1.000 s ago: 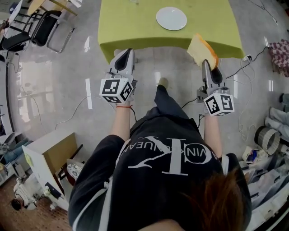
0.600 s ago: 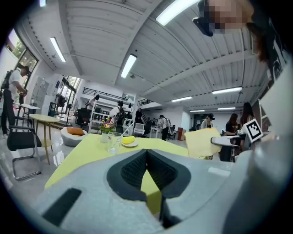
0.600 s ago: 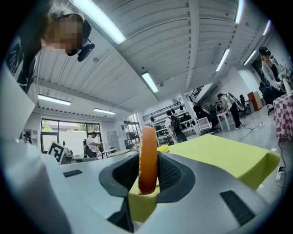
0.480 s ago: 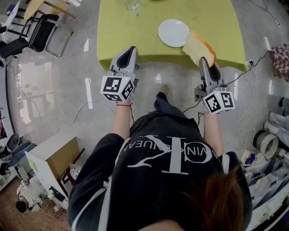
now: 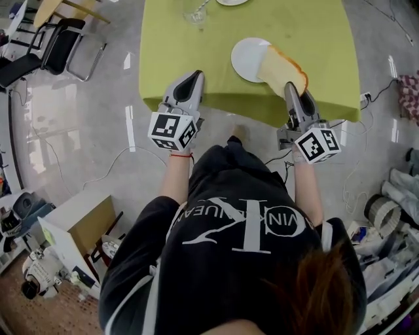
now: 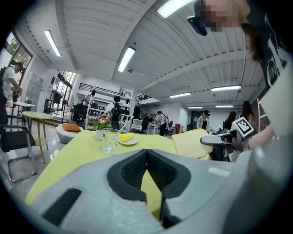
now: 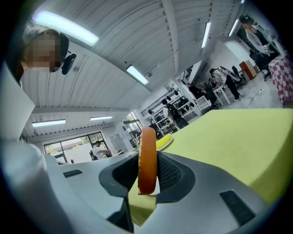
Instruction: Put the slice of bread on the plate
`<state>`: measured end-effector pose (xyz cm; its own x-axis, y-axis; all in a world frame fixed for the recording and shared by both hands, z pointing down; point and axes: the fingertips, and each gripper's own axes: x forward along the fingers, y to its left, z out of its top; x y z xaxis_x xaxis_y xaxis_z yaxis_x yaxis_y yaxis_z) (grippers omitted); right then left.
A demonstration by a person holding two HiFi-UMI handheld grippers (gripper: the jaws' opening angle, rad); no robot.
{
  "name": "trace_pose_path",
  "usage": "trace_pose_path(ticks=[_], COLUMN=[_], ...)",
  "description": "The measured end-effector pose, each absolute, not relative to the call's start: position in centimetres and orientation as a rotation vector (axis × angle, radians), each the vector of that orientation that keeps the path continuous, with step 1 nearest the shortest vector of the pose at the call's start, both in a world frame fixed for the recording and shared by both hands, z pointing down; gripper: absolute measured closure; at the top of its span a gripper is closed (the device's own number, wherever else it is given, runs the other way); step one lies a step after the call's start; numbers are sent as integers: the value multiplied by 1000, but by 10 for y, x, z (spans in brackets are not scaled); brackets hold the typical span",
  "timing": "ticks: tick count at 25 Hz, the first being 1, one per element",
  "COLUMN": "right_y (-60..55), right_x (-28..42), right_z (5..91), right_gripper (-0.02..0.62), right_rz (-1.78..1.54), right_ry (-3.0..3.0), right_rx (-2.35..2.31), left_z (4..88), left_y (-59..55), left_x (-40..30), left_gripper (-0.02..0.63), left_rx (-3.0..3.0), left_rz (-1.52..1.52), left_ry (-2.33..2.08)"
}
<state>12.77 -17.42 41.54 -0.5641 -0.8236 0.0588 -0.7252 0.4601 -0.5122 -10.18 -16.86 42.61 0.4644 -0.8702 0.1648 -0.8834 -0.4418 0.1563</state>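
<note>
Head view, clock directions taken from the plate [image 5: 244, 57]

- Right gripper [image 5: 290, 88]: jaws clamped on the slice of bread [image 5: 280, 67]. The right gripper view shows the slice [image 7: 147, 160] edge-on, with the crust pinched between the two pads
- Left gripper [image 5: 194, 77]: jaws closed tip to tip with nothing between them, confirmed in the left gripper view [image 6: 146, 153]. It sits at about 8 o'clock, just over the near edge of the green table [image 5: 196, 46]
- Slice position: at 3 o'clock, with its far corner overlapping the right rim of the plate. Cannot tell whether it touches the plate or hangs above it

Change over the last second:
- A second ago the slice was at the near edge of the table, at about 5 o'clock and well clear of the plate
- Half a second ago its corner had just reached the rim
- Now it lies over the rim
- Both grippers have moved forward together, and the grip on the slice has not loosened

Reading: the carry is nearly finished. The slice covers only the 3 o'clock side, so it likely needs a little more travel toward 9 o'clock, then lowering flat and release. One risk is that a slice let go here could tip off the rim onto the cloth. A glass [image 5: 194, 10] at 11 o'clock is well apart and should not interfere
</note>
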Motion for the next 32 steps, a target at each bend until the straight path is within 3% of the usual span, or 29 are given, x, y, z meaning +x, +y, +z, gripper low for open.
trace_pose_path(ticks=[23,32], right_y=[-251,-257], right_x=[43,51], right_z=[447,483], right_gripper=[499,495], right_rz=[-1374,-1558], right_ry=[2289,2209], right_rx=[-1062,-1238], left_z=[449,451], left_y=[-228,-249], left_x=[-123,-130], left_gripper=[598,598], left_rx=[2467,2460], left_rz=[147,138], left_ry=[-1421,-1404])
